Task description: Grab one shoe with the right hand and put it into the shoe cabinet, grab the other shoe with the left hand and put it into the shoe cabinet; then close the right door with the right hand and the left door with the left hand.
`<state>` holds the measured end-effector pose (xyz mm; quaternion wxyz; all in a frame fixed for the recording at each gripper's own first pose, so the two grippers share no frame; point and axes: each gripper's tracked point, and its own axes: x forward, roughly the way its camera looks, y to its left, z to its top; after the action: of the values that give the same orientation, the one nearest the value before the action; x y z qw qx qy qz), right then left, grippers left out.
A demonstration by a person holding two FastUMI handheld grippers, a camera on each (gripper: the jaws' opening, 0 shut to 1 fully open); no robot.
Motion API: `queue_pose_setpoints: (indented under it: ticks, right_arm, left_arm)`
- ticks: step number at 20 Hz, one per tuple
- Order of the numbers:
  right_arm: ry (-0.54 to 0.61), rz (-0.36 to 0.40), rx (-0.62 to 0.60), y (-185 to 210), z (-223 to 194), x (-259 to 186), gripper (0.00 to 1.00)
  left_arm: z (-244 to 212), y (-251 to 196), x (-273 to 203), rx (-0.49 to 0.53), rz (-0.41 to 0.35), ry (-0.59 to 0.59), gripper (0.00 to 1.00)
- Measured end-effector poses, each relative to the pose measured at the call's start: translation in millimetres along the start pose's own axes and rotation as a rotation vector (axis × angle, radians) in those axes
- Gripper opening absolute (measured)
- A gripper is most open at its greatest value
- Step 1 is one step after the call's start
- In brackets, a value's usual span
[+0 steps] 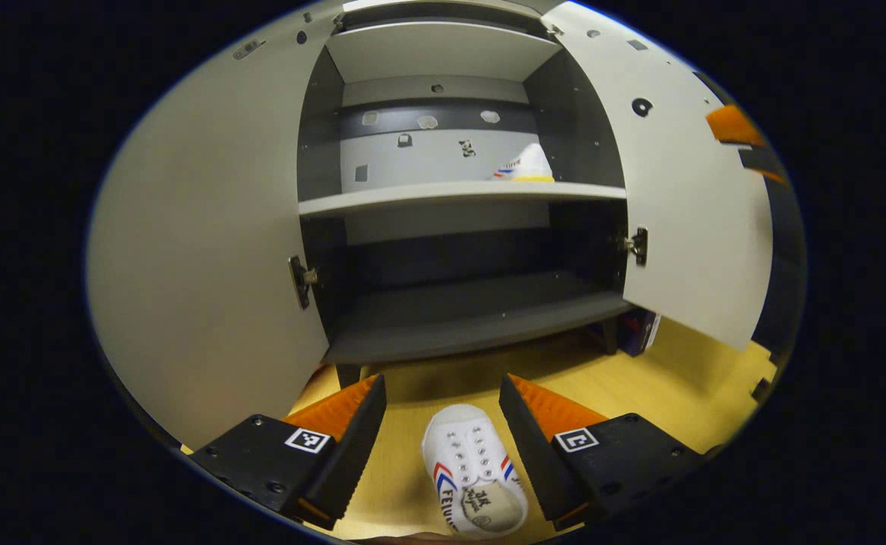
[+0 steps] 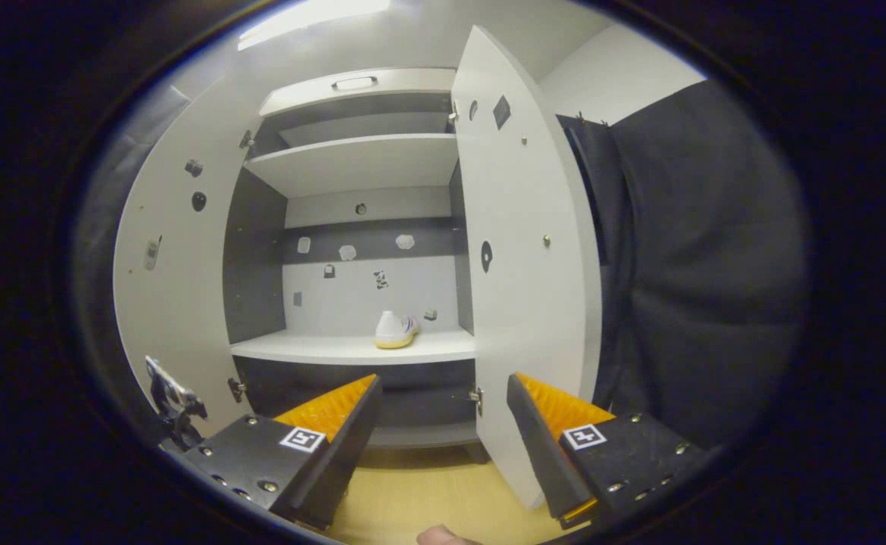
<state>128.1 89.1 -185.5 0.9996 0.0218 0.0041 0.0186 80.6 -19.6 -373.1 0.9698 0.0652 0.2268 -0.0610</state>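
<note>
While one shoe [image 1: 526, 165] already sits on the middle shelf [image 1: 458, 193], right of centre in the left gripper view, the step in hand looks like the left-hand grab of the second shoe [image 1: 473, 477].

That shoe lies on the floor [image 1: 640, 393] at bottom centre of the left gripper view, between and below the left tongs [image 1: 443, 424], toe toward the cabinet [image 1: 443, 45]. Left tongs wide, nothing held, not touching it as far as I can tell.

To do it well:
- drop straight down, straddle the sides mid-length
- squeeze evenly; canvas upper probably gives, so bite low near the sole
- lift level, place on the shelf left of the first shoe

Right tongs [image 2: 443, 424] wide and empty too, pointed at the cabinet beside the right door [image 2: 526, 303]. Both doors open; left door [image 1: 208, 250] fills the frame's left, so keep clear of its edge.
</note>
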Motion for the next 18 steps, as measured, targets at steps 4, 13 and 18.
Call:
queue_pose_setpoints:
  ticks: [4,13,18]
  right_arm:
    - [-0.058,0.053,0.024,11,13,-7,0.98]
    - [-0.066,0.211,-0.01,50,0,-11,0.98]
    - [-0.04,0.218,0.001,50,-12,-3,0.98]
  left_arm:
    - [-56,3,8,-0.034,-0.014,0.155,0.93]
    - [-122,1,25,-0.063,-0.063,0.318,0.92]
    - [-126,3,28,-0.064,-0.129,0.31,0.9]
